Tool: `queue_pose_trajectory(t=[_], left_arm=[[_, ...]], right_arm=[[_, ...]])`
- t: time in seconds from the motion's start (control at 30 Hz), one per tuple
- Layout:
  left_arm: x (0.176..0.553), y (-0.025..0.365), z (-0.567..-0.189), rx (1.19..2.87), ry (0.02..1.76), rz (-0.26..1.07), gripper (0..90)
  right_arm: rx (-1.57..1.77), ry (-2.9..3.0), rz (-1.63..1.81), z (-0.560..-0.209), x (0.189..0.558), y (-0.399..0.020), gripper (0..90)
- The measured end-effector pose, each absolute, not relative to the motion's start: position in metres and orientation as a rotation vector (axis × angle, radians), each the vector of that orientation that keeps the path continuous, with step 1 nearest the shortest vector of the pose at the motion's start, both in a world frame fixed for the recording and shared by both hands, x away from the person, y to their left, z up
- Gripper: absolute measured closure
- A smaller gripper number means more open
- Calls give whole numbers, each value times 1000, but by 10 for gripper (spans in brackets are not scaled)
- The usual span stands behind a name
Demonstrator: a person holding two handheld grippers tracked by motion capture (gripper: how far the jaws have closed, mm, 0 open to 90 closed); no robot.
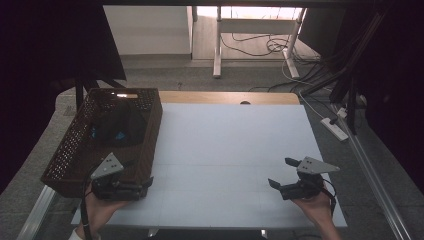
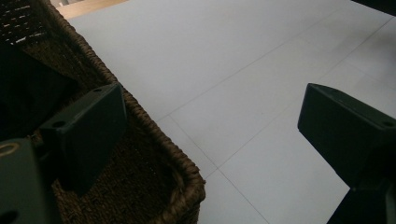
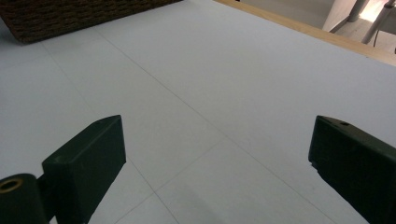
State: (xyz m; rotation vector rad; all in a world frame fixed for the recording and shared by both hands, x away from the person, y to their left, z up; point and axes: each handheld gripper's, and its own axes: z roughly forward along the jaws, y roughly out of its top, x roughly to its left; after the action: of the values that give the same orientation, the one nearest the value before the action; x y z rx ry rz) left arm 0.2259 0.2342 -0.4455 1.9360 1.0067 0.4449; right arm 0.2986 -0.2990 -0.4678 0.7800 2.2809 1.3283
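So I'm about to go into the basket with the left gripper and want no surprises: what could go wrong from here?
The left gripper sits open right at the near corner of the woven basket, one jaw over its rim. It could catch the rim and drag the basket along the white table top. The dark bundle lies deeper inside, against dark weave, so judging a clean grip on it may be hard. The right gripper, open and far off, cannot steady the basket.

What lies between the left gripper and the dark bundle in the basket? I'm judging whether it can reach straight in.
The basket's near wall does: the left gripper sits low at the basket's near right corner, outside it, fingers open. The dark bundle lies farther back inside, so the gripper would likely have to lift over the rim first.
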Motion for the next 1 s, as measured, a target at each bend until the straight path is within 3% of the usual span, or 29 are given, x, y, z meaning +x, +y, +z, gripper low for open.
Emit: queue_pose_trajectory(t=[1.0], left_arm=[[227,241,-441,1910,1005,450,89]], right_arm=[[788,2299,1372,-468,299,-297,44]])
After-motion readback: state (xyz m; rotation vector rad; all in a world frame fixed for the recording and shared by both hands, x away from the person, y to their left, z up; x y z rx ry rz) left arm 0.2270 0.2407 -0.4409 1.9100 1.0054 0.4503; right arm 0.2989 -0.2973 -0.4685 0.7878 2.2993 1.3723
